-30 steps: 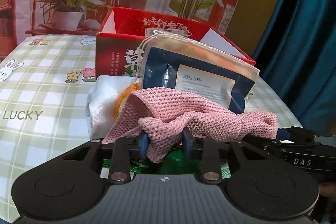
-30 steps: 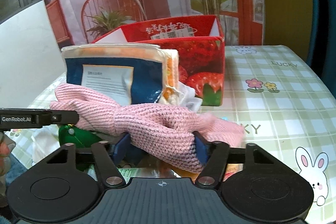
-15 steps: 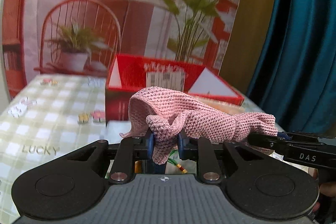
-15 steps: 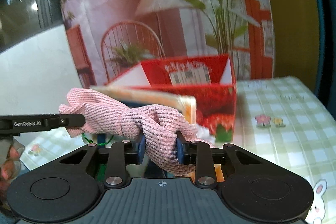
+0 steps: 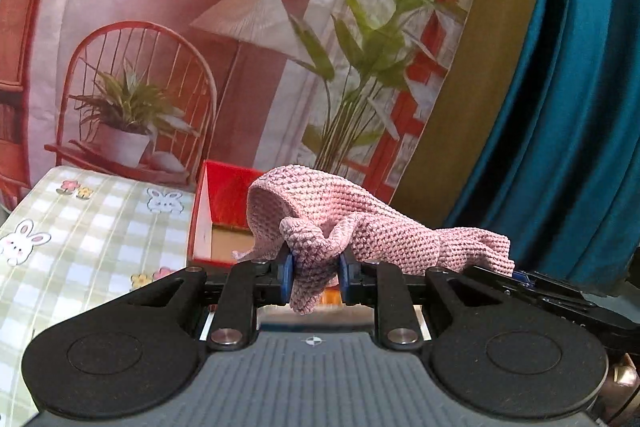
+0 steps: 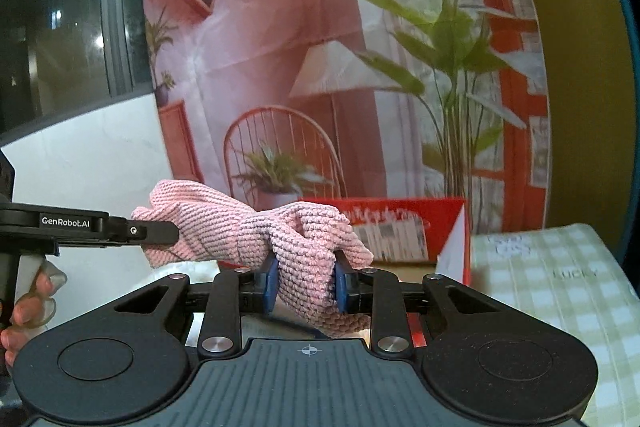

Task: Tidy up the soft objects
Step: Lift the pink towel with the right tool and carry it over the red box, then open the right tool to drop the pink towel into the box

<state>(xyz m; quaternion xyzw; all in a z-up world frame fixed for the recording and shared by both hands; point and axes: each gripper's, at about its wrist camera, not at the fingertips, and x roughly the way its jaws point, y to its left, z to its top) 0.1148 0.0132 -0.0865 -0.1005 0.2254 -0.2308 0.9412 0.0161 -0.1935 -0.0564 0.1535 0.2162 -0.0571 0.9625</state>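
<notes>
A pink knitted cloth (image 5: 360,227) hangs in the air, stretched between both grippers. My left gripper (image 5: 314,277) is shut on one bunched end of it, blue pads pressing the knit. My right gripper (image 6: 304,287) is shut on the other end of the pink cloth (image 6: 280,235). In the right wrist view the left gripper's finger (image 6: 120,231) reaches in from the left edge, and a hand (image 6: 28,303) shows below it. Behind the cloth stands an open red box (image 5: 218,211), also the red box (image 6: 404,227) in the right wrist view.
A green checked tablecloth (image 5: 80,247) with rabbits and flowers covers the table below. A printed backdrop (image 5: 200,47) of a chair, lamp and plants hangs behind. A teal curtain (image 5: 560,107) falls at the right, and a dark window (image 6: 60,27) is at the left.
Both grippers have risen with the pink cloth, lifting it off the pile. The right jaws closed onto the cloth. The blue packet and white pouch dropped out of view below.
</notes>
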